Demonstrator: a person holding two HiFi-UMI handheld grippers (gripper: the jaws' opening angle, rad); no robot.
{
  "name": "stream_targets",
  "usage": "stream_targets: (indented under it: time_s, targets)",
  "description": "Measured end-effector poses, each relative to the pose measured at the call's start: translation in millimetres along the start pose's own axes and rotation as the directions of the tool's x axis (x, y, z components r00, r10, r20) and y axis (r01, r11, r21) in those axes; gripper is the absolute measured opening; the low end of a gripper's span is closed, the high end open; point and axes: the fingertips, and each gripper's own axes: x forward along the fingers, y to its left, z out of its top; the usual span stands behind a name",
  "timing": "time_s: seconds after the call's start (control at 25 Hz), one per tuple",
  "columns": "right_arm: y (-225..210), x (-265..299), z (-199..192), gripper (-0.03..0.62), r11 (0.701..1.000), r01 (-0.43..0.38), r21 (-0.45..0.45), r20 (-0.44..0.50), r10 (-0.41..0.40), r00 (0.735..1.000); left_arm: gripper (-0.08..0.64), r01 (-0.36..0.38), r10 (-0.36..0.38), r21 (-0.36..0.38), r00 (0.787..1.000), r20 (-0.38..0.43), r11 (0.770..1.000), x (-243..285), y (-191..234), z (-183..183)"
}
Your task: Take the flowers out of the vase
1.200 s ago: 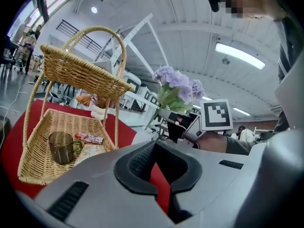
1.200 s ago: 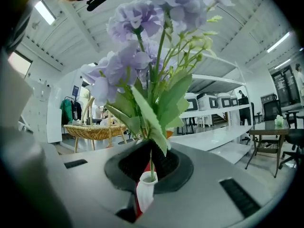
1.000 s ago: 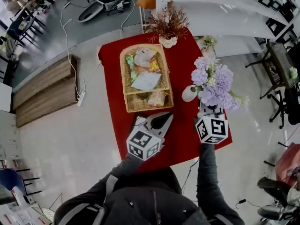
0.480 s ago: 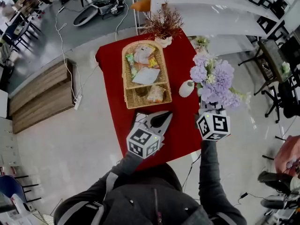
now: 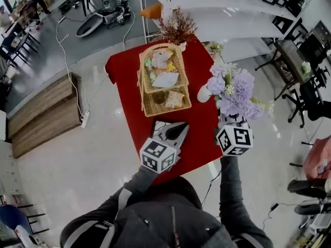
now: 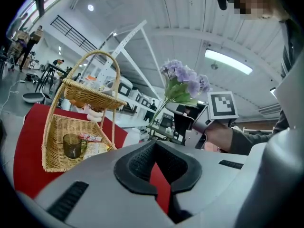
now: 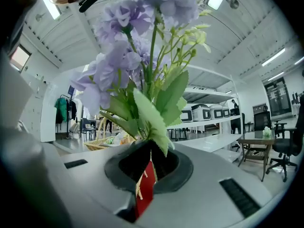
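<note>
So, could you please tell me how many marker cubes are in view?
2: one cube on the left tongs near the basket, another on the right tongs holding the purple flowers. None seems hidden.

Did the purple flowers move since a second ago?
Yes. The bunch of purple fabric flowers, clamped in the right gripper, has drawn away from the small white vase, toward the person.

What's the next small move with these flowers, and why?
Probably carry the flowers over bare red cloth and lay them down: the right gripper is shut on their stems, and they are already clear of the white vase.
</note>
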Motion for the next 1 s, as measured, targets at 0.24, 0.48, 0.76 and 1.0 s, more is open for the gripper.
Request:
stream_targets:
  time_s: [0.24, 0.48, 0.76, 1.0]
  targets:
    - [21, -32, -5, 0.015, 0.999, 0.032, 0.027, -0.025, -0.031, 0.999, 0.008, 0.039, -0.039, 0.008, 0.999, -0.018, 0.999, -24, -11, -5]
    - [45, -58, -18, 0.015, 0.997, 0.055, 0.048, -0.064, -0.052, 0.997, 0.008, 0.066, -0.066, 0.010, 0.998, -0.025, 0.998, -49, -16, -9]
    - [73, -85, -42, 0.015, 0.993, 0.084, 0.079, -0.125, -0.074, 0.989, 0.008, 0.081, -0.081, 0.007, 0.996, -0.040, 0.997, -75, -19, -19]
    - [91, -110, -55, 0.015, 0.991, 0.114, 0.075, -0.162, -0.101, 0.982, 0.008, 0.092, -0.092, -0.002, 0.994, -0.061, 0.996, -90, -25, -28]
